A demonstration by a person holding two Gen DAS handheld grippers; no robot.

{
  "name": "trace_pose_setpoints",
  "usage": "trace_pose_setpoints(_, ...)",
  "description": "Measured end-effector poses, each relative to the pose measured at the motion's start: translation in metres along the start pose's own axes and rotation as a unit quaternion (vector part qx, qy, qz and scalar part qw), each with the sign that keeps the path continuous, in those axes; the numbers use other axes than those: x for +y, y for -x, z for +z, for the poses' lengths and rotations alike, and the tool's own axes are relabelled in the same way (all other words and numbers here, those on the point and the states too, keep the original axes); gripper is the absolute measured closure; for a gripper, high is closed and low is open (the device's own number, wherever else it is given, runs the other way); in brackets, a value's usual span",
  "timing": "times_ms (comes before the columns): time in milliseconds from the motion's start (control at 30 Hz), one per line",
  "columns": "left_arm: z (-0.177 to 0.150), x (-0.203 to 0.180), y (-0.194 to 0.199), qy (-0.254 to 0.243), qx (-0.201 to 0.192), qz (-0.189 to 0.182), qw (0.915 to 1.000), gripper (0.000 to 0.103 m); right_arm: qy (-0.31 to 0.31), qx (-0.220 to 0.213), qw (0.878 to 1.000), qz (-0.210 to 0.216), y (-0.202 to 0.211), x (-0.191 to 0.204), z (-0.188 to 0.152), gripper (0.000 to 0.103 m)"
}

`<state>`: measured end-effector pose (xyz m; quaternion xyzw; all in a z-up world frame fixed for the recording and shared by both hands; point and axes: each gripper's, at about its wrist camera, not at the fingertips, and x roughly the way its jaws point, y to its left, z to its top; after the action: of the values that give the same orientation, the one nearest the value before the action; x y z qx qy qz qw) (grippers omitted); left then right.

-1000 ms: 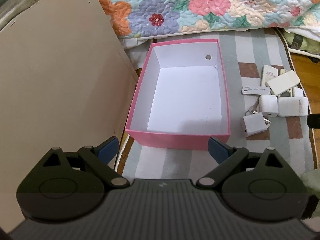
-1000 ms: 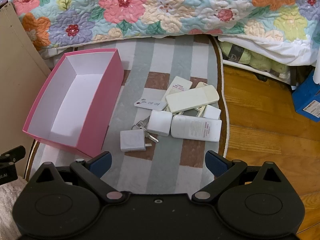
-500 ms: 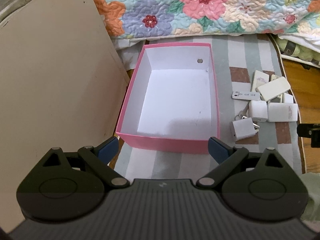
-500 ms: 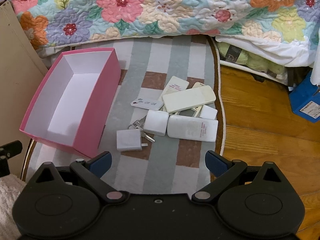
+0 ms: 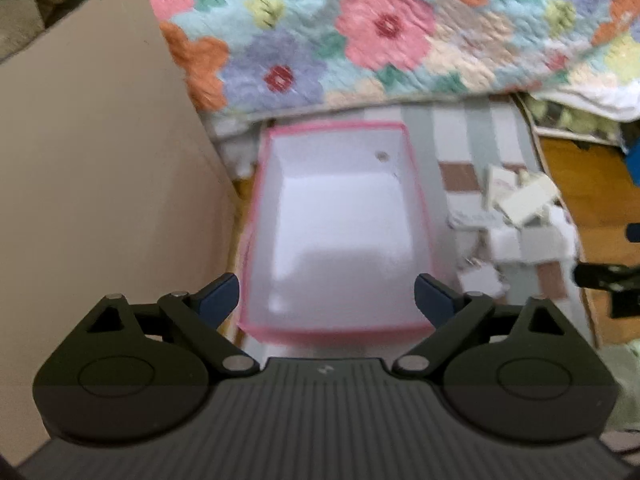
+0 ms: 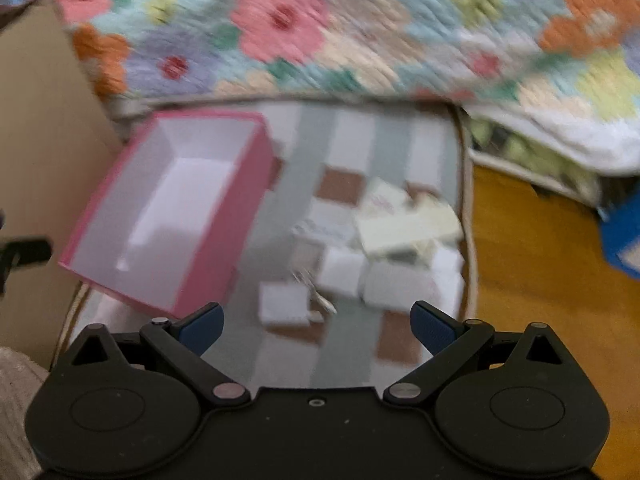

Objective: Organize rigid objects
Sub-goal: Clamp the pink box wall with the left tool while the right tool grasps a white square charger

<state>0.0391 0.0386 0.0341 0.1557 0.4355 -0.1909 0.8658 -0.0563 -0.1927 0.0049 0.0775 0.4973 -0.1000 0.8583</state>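
A pink box (image 5: 256, 240) with a white inside sits open and bare on the striped rug; it also shows at the left of the right wrist view (image 6: 224, 236). Right of it lies a loose heap of white chargers and flat packs (image 6: 404, 248), with a white plug cube (image 6: 284, 306) and keys (image 6: 316, 292) nearest me. The same heap (image 5: 524, 216) shows blurred in the left wrist view. My left gripper (image 5: 327, 298) hangs open above the box's near wall. My right gripper (image 6: 317, 322) hangs open above the plug cube. Both views are motion-blurred.
A tan cardboard panel (image 5: 92, 184) stands close at the left of the box. A flowered quilt (image 6: 320, 28) hangs along the back. Wooden floor (image 6: 532, 264) and a blue carton (image 6: 624, 236) lie right of the rug (image 6: 352, 136). The other gripper's black tip (image 5: 604, 278) shows at right.
Both grippers have pulled back and risen, so the box and the heap look smaller and farther away. Both views have turned blurry. Nothing was picked up; the jaws stayed open.
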Motion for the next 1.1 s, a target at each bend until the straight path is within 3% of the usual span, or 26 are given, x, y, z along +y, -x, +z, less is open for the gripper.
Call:
trace_pose_setpoints(100,0.009,0.014,-0.020,-0.017,0.008,0.034,0.9992,0.006,0.022,-0.050,0.998,0.016,-0.010,-0.004,0.002,0.002)
trace_pose_setpoints(200,0.019,0.021,-0.045,-0.038,0.013,0.087,0.9954,0.006,0.023,-0.042,0.999,0.014,-0.033,-0.008,0.009,0.002)
trace_pose_setpoints(433,0.035,0.046,-0.121,-0.011,0.094,0.047,0.9944,0.009,0.033,0.028,0.997,0.069,-0.081,-0.001,0.008,0.005)
trace_pose_setpoints(500,0.035,0.053,-0.136,0.011,0.109,0.016,0.9939,0.010,0.036,0.038,0.996,0.073,-0.092,0.003,0.006,0.005)
trace_pose_setpoints(633,0.034,0.063,-0.159,0.039,0.118,0.019,0.9921,0.012,0.048,0.051,0.995,0.070,-0.113,0.010,-0.001,0.006)
trace_pose_setpoints(767,0.037,0.080,-0.183,0.101,0.135,0.012,0.9856,0.016,0.069,0.045,0.992,0.094,-0.122,0.017,-0.006,0.008)
trace_pose_setpoints(933,0.035,0.092,-0.190,0.136,0.128,-0.006,0.9824,0.034,0.089,0.054,0.988,0.114,-0.136,0.024,-0.011,0.009)
trace_pose_setpoints(1000,0.031,0.092,-0.187,0.138,0.110,-0.013,0.9842,0.034,0.097,0.060,0.987,0.112,-0.146,0.026,-0.014,0.011)
trace_pose_setpoints(1100,0.028,0.088,-0.188,0.118,0.104,0.017,0.9874,0.040,0.105,0.086,0.987,0.091,-0.163,0.031,-0.019,0.015)
